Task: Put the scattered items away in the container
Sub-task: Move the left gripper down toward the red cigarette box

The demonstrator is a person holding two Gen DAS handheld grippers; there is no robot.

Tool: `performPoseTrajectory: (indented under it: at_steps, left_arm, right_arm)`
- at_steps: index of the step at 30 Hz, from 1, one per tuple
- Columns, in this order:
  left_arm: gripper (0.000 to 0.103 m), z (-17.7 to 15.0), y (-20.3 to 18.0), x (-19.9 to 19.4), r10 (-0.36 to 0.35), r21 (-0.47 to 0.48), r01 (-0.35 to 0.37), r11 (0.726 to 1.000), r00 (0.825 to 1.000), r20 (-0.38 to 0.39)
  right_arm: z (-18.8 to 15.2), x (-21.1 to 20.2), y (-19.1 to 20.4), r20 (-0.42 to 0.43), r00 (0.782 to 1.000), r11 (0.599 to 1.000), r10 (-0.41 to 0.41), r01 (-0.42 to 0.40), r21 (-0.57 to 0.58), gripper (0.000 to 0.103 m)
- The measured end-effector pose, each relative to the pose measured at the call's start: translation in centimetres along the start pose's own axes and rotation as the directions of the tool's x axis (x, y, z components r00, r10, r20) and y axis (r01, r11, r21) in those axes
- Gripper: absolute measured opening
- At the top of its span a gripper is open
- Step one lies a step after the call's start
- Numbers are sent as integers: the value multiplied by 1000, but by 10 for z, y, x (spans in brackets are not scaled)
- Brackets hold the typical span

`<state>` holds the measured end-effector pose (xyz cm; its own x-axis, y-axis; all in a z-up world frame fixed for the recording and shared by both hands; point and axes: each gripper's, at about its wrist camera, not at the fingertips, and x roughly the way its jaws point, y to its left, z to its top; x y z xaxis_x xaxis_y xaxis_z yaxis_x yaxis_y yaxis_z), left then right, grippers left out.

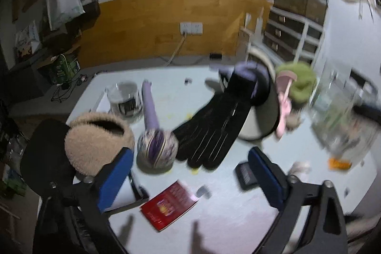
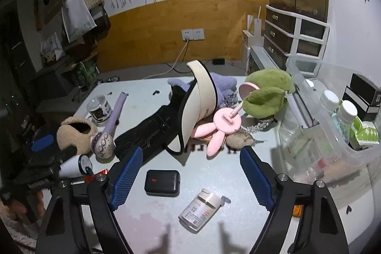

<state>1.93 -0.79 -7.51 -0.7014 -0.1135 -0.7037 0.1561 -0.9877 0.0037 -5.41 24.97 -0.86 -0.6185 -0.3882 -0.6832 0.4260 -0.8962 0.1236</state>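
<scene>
The right gripper [image 2: 190, 170] hangs over the pale table [image 2: 238, 237] with its blue fingers [image 2: 127, 173] wide apart and nothing between them. Just under it lie a small white pill bottle with a white cap [image 2: 200, 208] on its side and a flat black case with a red dot [image 2: 162, 182]. The left gripper [image 1: 190, 170] is wide open too and holds nothing. Close below it is a red booklet [image 1: 169, 206] lying flat.

A bit further on, a round purple and white patterned ball on a lilac stick [image 1: 157, 149] lies beside a fluffy tan slipper [image 1: 97, 137]. A long black cloth with thin stripes [image 1: 212, 132] stretches across the middle of the table. A cream sun hat with a black edge [image 2: 197, 108] rests partly on top of it. A pink bunny-shaped stand [image 2: 221, 127] lies touching the hat, and a soft green plush toy [image 2: 266, 97] sits just behind the stand. A white mug with black print [image 2: 99, 108] stands near the far left of the table.

The big clear plastic box [image 2: 307, 97] sits on the right side of the table. Inside it are clear bottles with white caps [image 2: 347, 111] and a black box [image 2: 362, 92]. The left view is blurry on the right side
</scene>
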Motion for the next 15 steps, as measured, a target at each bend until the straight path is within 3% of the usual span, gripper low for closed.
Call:
performPoseTrajectory:
  at_steps: [4,10,15]
  left_arm:
    - [83,-31,13,35,-6,5,7,1000,993,-121]
    - [50,-60,27,79,-44,-66,28,997,965,-259]
    - [39,-70,43,83,-39,-138,0,990,958,-283]
  right_arm:
    - [-1,6,-2,-30,1000,1000,-7,7,21,84]
    - [-2,9,-3,-47,999,999,-22,24,36,84]
    - [-2,7,-3,-43,998,999,-35,37,35,84]
